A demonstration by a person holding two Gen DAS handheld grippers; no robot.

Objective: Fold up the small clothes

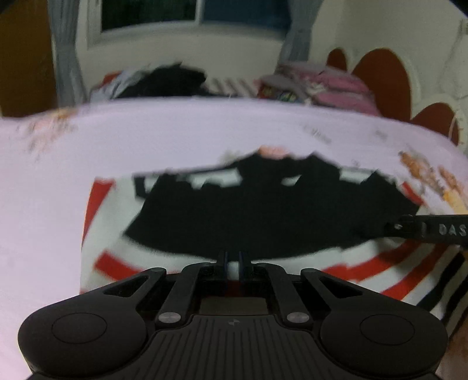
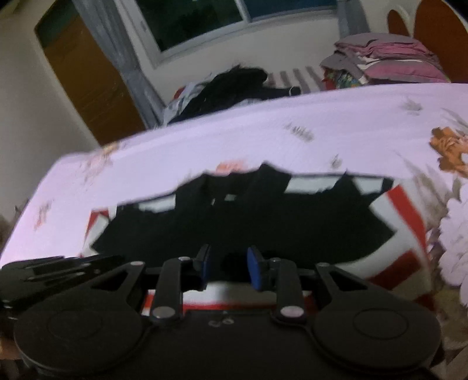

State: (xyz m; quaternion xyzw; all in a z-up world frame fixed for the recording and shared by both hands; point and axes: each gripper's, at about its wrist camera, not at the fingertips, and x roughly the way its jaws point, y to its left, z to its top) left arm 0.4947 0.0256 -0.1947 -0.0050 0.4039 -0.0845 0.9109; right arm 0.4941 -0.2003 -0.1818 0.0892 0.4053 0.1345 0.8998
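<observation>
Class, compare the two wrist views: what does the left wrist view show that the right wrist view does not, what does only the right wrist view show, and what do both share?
Only the left wrist view: the left gripper with its jaws shut, and the right gripper's finger reaching in from the right edge.

Only the right wrist view: the right gripper with blue pads apart, and a brown door.

Both: the black garment lying on a red, white and black striped cloth, the lilac floral bedsheet, a pink folded stack, a dark clothes heap and the window.
</observation>
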